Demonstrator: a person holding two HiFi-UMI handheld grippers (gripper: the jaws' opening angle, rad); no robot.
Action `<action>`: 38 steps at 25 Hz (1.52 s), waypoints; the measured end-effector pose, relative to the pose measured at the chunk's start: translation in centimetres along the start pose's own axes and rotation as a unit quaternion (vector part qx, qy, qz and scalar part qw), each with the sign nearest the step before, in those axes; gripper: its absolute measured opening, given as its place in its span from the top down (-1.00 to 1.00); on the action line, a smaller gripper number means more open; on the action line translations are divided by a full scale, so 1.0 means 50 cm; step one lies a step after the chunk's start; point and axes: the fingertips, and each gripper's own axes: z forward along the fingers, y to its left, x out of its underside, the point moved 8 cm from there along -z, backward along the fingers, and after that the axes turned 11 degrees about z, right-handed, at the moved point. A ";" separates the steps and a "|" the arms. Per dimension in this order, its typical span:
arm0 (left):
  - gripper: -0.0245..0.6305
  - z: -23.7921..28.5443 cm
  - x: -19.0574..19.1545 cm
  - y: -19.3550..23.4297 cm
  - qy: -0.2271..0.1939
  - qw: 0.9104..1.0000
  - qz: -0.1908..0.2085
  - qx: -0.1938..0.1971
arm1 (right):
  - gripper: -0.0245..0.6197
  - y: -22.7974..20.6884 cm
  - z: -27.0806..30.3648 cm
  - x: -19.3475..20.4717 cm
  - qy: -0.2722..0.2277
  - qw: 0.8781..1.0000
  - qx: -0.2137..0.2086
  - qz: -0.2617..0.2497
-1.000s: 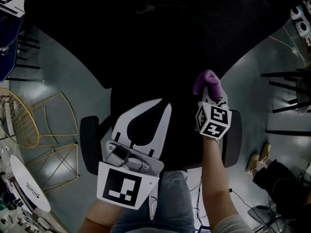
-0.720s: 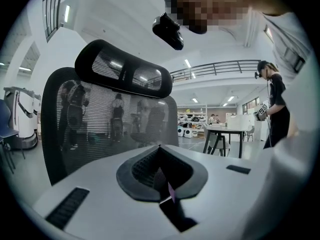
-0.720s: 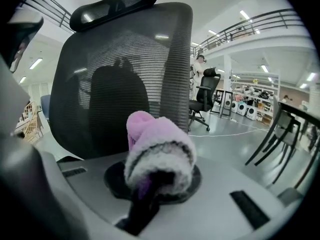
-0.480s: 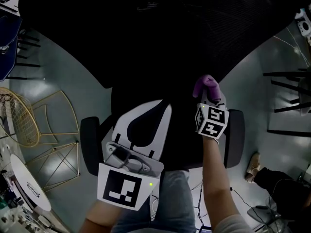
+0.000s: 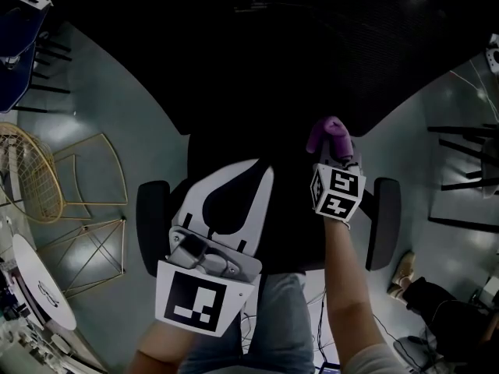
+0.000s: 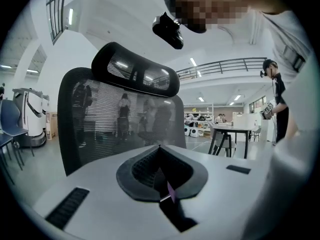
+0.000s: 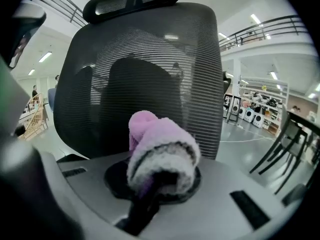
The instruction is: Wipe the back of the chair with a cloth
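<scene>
Right gripper view: fluffy pink cloth [image 7: 160, 149], folded into a rounded wad, sits clamped in right gripper [image 7: 159, 178] jaws, before the curved black mesh chair back [image 7: 145, 84]. Slotted headrest [image 7: 132, 1] tops it. Jaws of left gripper [image 6: 161, 176] meet, holding nothing.

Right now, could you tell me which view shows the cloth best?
The right gripper view: the cloth sits large at centre, clamped in the right gripper. The head view shows only its purple tip beyond the gripper's cube. The left gripper view shows no cloth I can identify.
</scene>
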 end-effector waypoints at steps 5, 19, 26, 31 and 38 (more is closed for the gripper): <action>0.89 -0.027 0.007 0.025 -0.001 1.000 -0.002 -0.017 | 0.79 0.056 0.011 0.000 0.000 1.000 -0.021 -0.008; 0.89 -0.115 0.034 0.096 0.004 0.998 -0.011 -0.062 | 0.79 0.207 0.028 0.004 0.006 0.997 -0.069 -0.027; 0.89 -0.153 0.047 0.120 0.003 0.997 -0.020 -0.080 | 0.79 0.247 0.030 0.008 0.005 0.998 -0.067 -0.006; 0.89 -0.170 0.054 0.127 0.003 0.996 -0.024 -0.085 | 0.79 0.261 0.030 0.010 0.004 0.998 -0.066 0.004; 0.89 -0.192 0.055 0.142 -0.002 0.995 -0.029 -0.096 | 0.79 0.348 0.029 0.023 0.014 0.995 -0.102 -0.014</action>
